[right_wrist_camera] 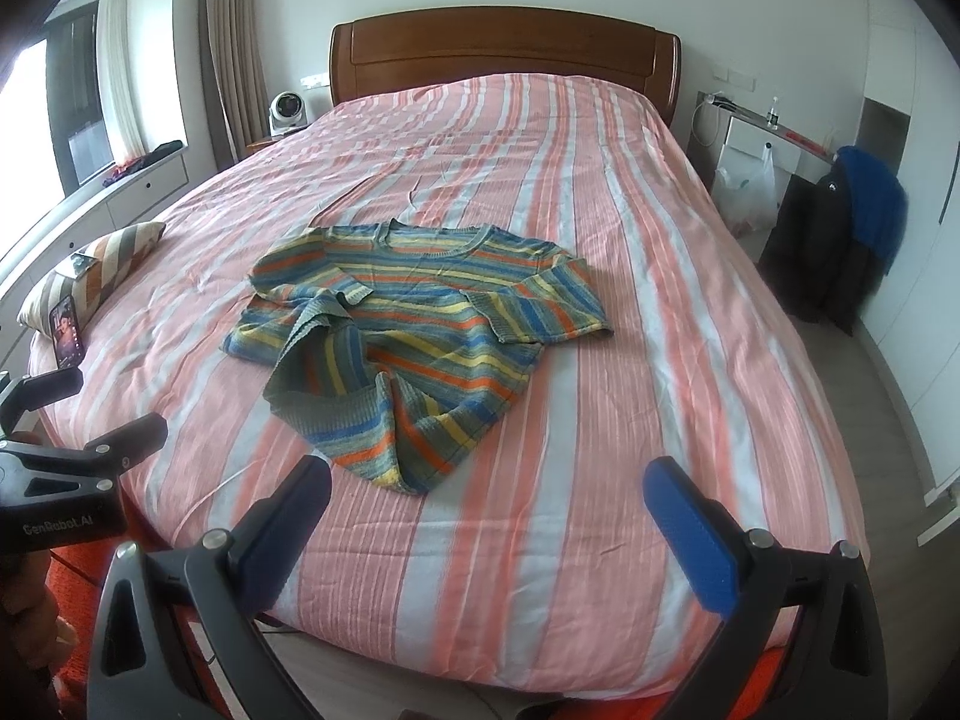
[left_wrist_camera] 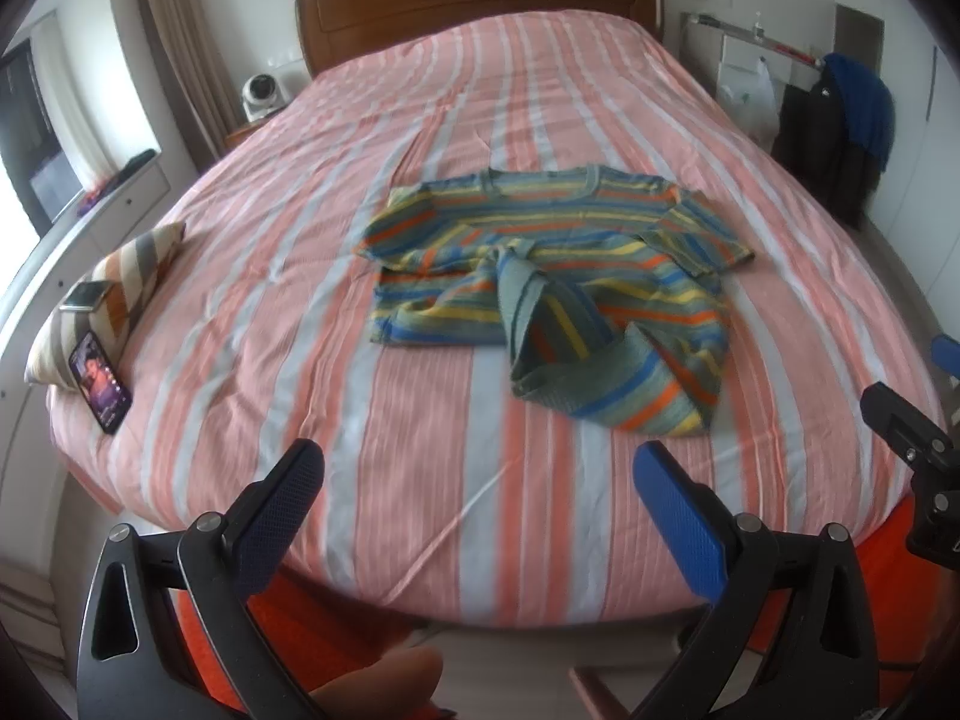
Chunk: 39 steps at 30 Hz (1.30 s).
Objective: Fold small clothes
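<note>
The striped knit sweater (left_wrist_camera: 543, 276) lies mid-bed on the striped bedspread (left_wrist_camera: 336, 420), collar toward the headboard (left_wrist_camera: 474, 0), its hem rumpled toward the foot edge. Left claw (left_wrist_camera: 477, 516) and right claw (right_wrist_camera: 486, 519) hover wide and empty over that edge. Folding looks unstarted; next, reach in and flatten the hem.
</note>
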Available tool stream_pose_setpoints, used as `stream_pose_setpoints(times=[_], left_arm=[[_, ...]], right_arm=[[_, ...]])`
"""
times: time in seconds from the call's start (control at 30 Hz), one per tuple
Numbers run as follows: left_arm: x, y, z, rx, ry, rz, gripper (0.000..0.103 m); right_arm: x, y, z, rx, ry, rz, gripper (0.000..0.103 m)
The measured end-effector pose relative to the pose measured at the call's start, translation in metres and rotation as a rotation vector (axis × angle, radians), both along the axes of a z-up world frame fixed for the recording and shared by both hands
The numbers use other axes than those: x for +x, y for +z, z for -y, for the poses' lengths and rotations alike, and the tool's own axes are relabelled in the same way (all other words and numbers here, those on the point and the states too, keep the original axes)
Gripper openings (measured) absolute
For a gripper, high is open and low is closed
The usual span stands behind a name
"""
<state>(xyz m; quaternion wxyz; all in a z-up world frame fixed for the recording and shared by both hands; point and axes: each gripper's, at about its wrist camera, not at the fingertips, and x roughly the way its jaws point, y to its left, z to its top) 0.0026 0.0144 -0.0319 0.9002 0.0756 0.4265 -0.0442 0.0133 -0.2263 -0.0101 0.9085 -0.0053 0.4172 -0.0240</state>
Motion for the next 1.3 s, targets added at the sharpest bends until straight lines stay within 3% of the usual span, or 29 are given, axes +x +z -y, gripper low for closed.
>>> stream_pose_setpoints(times=[0.33, 0.73, 1.17, 1.3], left_arm=[[0.000, -0.001, -0.004, -0.007, 0.008, -0.007, 0.103], [0.002, -0.004, 0.004, 0.009, 0.002, -0.029, 0.103], [0.009, -0.011, -0.003, 0.001, 0.018, -0.049, 0.103], [0.018, -0.017, -0.027, -0.060, 0.063, -0.072, 0.103]], right_arm=[[-0.001, -0.002, -0.002, -0.135, -0.031, -0.007, 0.103], [0.002, -0.003, 0.000, -0.186, -0.050, -0.006, 0.103], [0.003, -0.007, 0.003, -0.150, -0.049, -0.015, 0.103], [0.003, -0.007, 0.011, -0.092, -0.050, -0.013, 0.103]])
